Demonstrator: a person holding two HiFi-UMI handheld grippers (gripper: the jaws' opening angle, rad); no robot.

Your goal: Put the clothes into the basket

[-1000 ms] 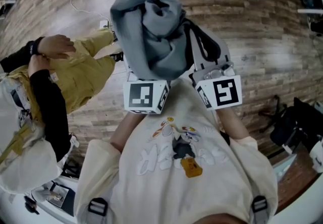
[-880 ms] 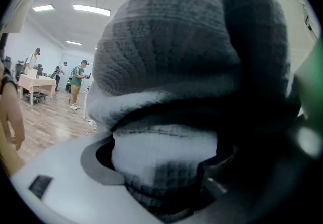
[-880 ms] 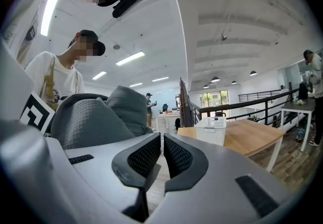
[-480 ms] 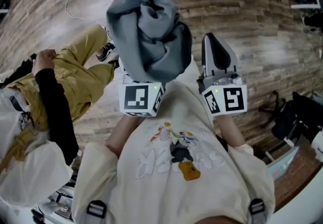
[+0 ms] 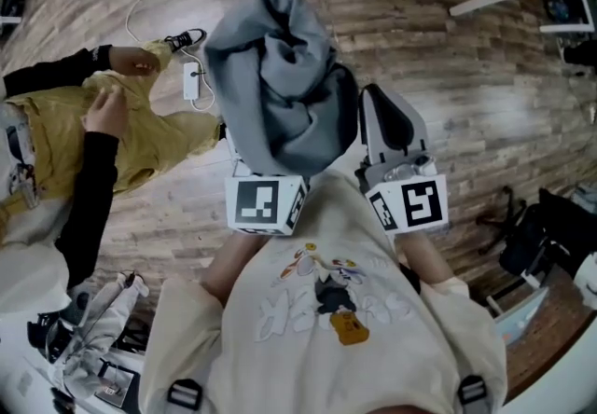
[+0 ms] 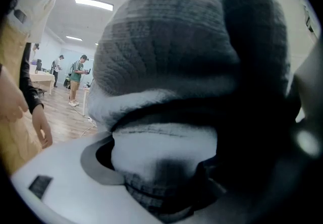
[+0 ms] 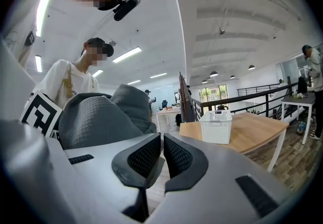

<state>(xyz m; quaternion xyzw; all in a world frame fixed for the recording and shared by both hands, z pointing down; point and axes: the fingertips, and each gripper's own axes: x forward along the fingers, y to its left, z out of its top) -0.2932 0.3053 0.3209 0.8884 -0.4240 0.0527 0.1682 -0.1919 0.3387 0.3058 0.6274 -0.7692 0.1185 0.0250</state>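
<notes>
Left tool (image 6: 164, 177): we have it clamped on the grey garment, with fabric bunched between the jaws.
Grey garment (image 5: 280, 76): it hangs as a bundle on the left tool, above the wooden floor (image 5: 485, 95) and just beside the right tool.
Right tool (image 7: 162, 153): we see its jaws drawn together to a thin slit, with nothing between them.
Basket (image 7: 216, 126): white, it stands on the wooden tabletop (image 7: 252, 132), well apart from the garment.
Bystander (image 5: 84, 123): at our left, in yellow trousers.

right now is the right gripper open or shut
Shut, empty: right gripper has jaws together; left gripper holds the grey garment.
</notes>
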